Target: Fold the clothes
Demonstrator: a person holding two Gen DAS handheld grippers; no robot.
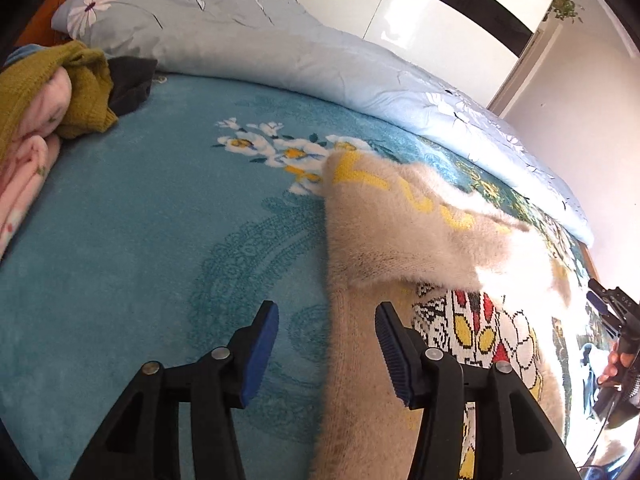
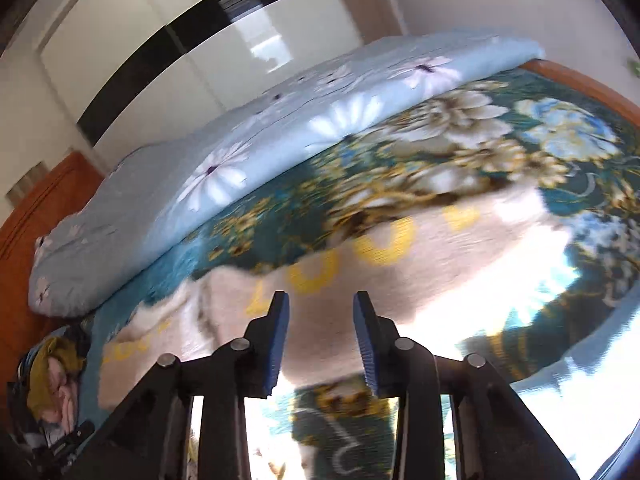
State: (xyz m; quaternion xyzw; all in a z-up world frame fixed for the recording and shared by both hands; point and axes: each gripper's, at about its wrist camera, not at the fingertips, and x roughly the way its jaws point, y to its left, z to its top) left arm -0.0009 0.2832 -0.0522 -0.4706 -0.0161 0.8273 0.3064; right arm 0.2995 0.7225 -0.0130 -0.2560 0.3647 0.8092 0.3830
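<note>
A fuzzy beige sweater [image 1: 384, 240] with yellow letters and a colourful knit picture lies on the teal floral blanket [image 1: 160, 220]. One part is folded over the body. My left gripper [image 1: 326, 338] is open just above the sweater's left edge, with nothing between its blue pads. In the right wrist view, blurred by motion, the same sweater [image 2: 400, 264] lies across the bed. My right gripper [image 2: 320, 336] is open and empty above its near edge. The right gripper also shows in the left wrist view [image 1: 616, 320] at the far right.
A pile of clothes, mustard knit [image 1: 80, 88], pink fabric [image 1: 28, 148] and a dark piece [image 1: 132, 84], sits at the left. A rolled light-blue floral duvet [image 1: 280, 44] runs along the far side of the bed. White wardrobe doors [image 1: 440, 12] stand behind it.
</note>
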